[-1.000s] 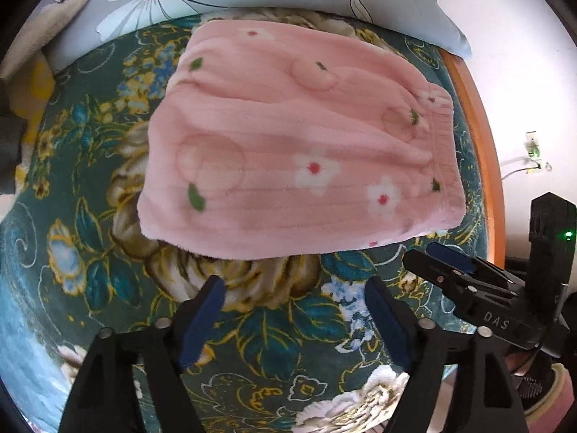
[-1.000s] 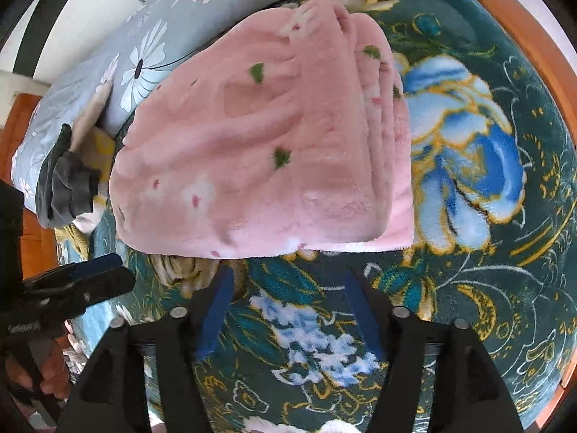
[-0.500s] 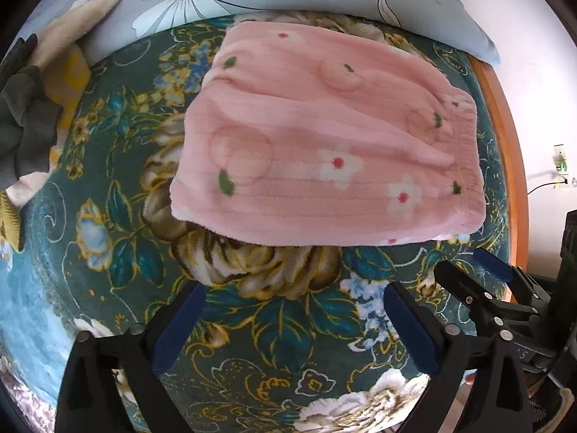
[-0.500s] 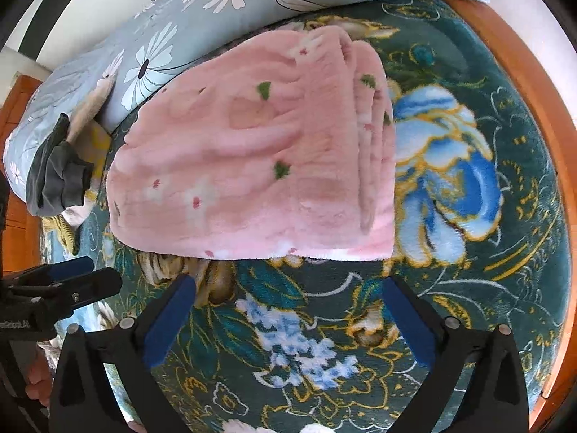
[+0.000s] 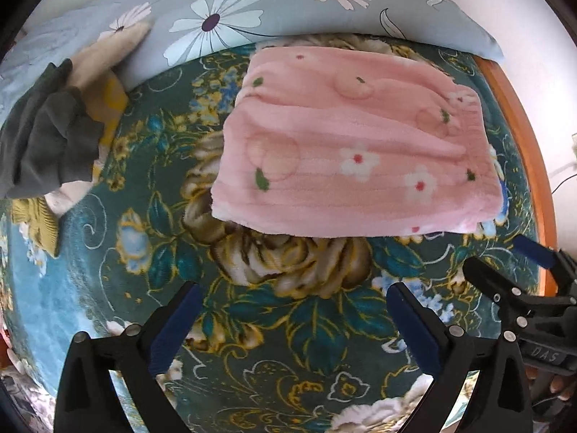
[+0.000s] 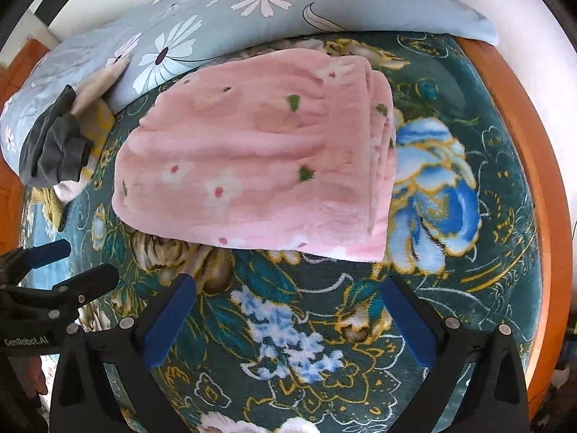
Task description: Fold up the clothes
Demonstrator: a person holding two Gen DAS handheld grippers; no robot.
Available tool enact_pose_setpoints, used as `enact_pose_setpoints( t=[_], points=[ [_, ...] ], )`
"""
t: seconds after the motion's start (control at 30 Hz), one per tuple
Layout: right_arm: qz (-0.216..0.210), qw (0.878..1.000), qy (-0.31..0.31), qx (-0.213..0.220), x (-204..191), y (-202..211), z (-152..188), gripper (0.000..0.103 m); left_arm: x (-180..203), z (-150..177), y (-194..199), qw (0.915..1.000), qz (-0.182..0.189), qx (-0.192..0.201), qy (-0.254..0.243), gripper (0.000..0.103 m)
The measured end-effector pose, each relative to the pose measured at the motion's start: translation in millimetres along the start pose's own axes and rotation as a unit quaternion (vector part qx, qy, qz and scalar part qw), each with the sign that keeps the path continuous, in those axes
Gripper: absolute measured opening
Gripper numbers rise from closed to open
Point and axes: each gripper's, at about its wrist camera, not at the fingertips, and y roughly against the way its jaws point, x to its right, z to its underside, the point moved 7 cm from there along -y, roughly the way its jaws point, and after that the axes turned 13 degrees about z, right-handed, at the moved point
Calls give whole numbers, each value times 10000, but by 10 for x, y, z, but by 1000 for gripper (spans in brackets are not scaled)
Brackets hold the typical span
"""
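Pink fleece garment (image 5: 353, 144) folded, lying flat on floral bed blanket (image 5: 288, 306), at 12 o'clock from both tongs, near daisy pillow (image 5: 252, 3). Left tongs (image 5: 288, 328) spread wide, empty, apart from garment. Right tongs (image 6: 285, 321) likewise wide, nothing held. Grey cloth pile (image 5: 47, 144) at 10 o'clock.

Bed with a dark green floral blanket (image 5: 281, 324); a grey-blue daisy-print pillow (image 5: 274, 3) lies along its far edge. Orange wooden frame (image 6: 533, 166) at right, against a white wall (image 5: 533, 36). Bright, even light.
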Motion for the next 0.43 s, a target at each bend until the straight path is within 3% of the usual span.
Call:
enact_pose_setpoints(
  t=[0.3,0.43],
  points=[
    [113,9999,16,-6,-7,118,9,103,-43,74,46,9996,-117,-211,168,103],
    [189,9998,40,-38,2,163,27,103,-40,62,178,9994,-330,63,59,103]
  ],
)
